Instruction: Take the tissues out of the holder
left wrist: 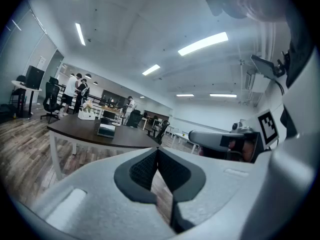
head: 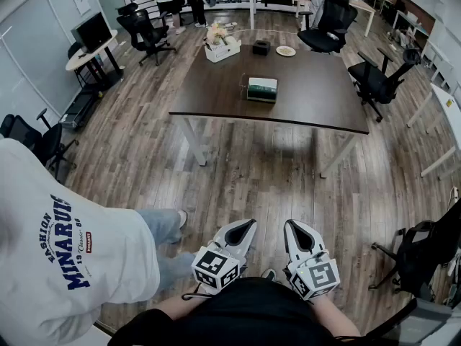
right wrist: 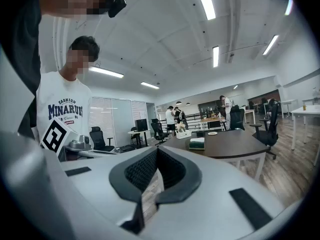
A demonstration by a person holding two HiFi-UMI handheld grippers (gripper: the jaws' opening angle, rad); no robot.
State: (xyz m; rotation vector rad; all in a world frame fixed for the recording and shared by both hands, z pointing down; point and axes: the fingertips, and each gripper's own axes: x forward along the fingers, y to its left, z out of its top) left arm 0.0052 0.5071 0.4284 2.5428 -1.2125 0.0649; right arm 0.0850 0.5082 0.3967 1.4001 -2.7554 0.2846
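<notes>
"FASHION" on white T-shirt (right wrist: 62, 96)

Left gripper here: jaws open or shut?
Shut. In its own view the left gripper has its jaws meeting at the tips, nothing between them.

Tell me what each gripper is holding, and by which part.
Nothing: the left gripper and right gripper are both shut and empty; the tissue holder lies on the table.

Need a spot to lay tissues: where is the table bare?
The table's right half, beside the tissue holder, is bare, as is the near left corner. The far edge is crowded: basket, black box, plate.
</notes>
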